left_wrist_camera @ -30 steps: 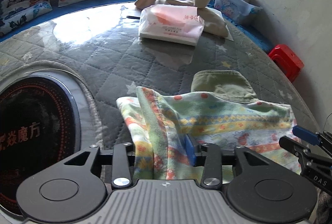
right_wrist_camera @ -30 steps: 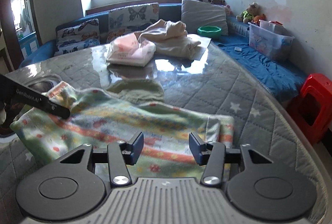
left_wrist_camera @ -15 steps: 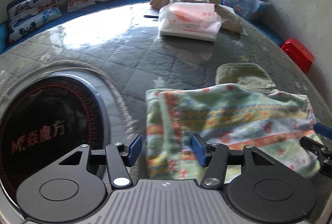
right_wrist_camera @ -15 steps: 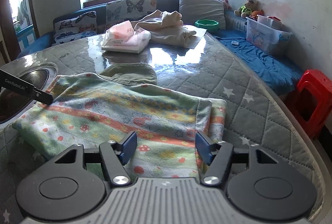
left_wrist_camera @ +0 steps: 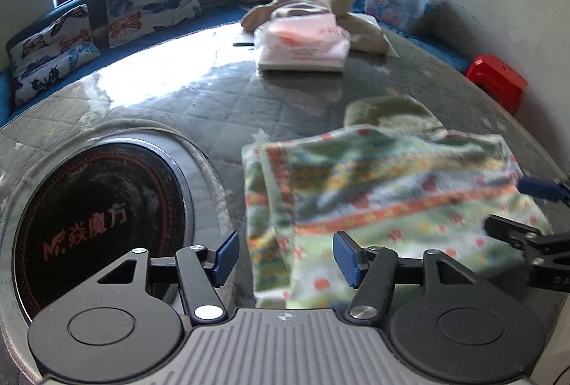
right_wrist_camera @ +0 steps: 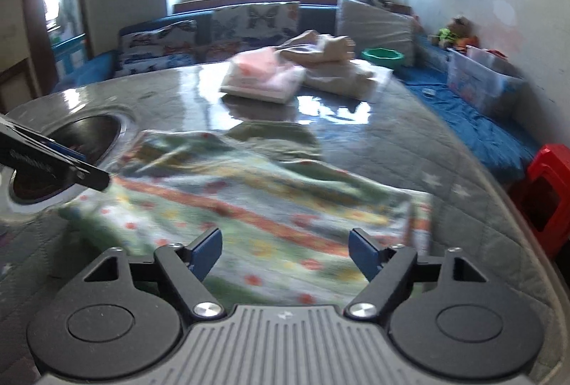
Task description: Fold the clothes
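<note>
A folded cloth point(left_wrist_camera: 392, 192) with green, orange and flowered stripes lies flat on the grey quilted table point(left_wrist_camera: 221, 107). My left gripper point(left_wrist_camera: 285, 256) hovers at the cloth's near left corner. Its jaws are opening, and the blue pads point(left_wrist_camera: 224, 256) stand clear of the fabric. In the right wrist view my right gripper point(right_wrist_camera: 285, 253) sits over the near edge of the same cloth point(right_wrist_camera: 270, 206). Its jaws are also opening, wide apart and pressing on nothing. Each gripper shows at the edge of the other's view: right gripper point(left_wrist_camera: 527, 210), left gripper point(right_wrist_camera: 57, 164). An olive garment point(left_wrist_camera: 388, 110) lies just behind the cloth.
A round black cooktop point(left_wrist_camera: 96, 214) is set into the table at the left. Farther back lie a pink-and-white plastic bag point(left_wrist_camera: 302, 46) and a beige clothes pile point(left_wrist_camera: 320, 0). A red stool point(left_wrist_camera: 498, 82) stands off the table's right edge, with a cushioned blue bench point(right_wrist_camera: 473, 124) behind.
My left gripper let go of the raised cloth edge and drew back; the cloth now lies flat. Both grippers' jaws have spread wider.
</note>
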A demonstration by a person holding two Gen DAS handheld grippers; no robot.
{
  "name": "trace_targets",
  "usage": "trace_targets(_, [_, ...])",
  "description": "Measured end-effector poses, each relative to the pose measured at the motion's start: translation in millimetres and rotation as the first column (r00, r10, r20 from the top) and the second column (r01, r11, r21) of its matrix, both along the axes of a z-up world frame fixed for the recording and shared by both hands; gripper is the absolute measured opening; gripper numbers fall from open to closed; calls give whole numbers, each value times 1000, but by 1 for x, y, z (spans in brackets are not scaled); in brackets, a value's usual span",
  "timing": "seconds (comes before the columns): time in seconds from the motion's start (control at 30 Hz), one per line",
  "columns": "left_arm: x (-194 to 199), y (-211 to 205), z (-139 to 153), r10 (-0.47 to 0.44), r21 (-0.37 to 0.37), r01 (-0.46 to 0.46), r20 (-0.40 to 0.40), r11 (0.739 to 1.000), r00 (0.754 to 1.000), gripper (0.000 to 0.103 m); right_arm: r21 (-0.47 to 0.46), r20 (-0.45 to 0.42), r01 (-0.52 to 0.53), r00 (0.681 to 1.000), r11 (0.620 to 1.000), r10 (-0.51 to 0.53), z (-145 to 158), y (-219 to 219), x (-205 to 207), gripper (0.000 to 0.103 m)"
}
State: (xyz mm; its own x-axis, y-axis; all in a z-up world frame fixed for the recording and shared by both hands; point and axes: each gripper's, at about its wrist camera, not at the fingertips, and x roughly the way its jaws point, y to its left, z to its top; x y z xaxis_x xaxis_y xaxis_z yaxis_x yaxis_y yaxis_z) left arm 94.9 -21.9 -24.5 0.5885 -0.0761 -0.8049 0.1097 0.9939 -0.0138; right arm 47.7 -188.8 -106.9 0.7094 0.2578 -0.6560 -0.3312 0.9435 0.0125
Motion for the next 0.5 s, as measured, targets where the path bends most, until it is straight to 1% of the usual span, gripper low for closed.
trace_targets(0.07, [-5,-4,-4,-11,16,11,-4,1000,1000,64,-5,-5,-39,999,999,39,-1,13,-2,83])
trace_targets(0.13, [-10,-8,-8,-21,32,21,-3,999,1000,65,-14,-12,-73,997,997,73,-3,24,-5,87])
trace_targets(0.2, [-15,-9,-10,-20,48,20,1,999,1000,68,-29,-21,-96,995,995,96,-6,35,-8,89])
trace_targets(0.27, [-18,-9,-9,-19,48,19,3,999,1000,69,-37,-28,-113,993,993,112,-9,42,-11,91])
trace_targets(0.37, [-22,-7,-7,-13,46,13,6,999,1000,72,-44,-25,-118,993,992,117,-11,49,-17,95])
trace_targets(0.5, [-29,-3,-5,-2,40,1,14,999,1000,73,-28,-24,-97,995,995,96,-10,49,-22,99])
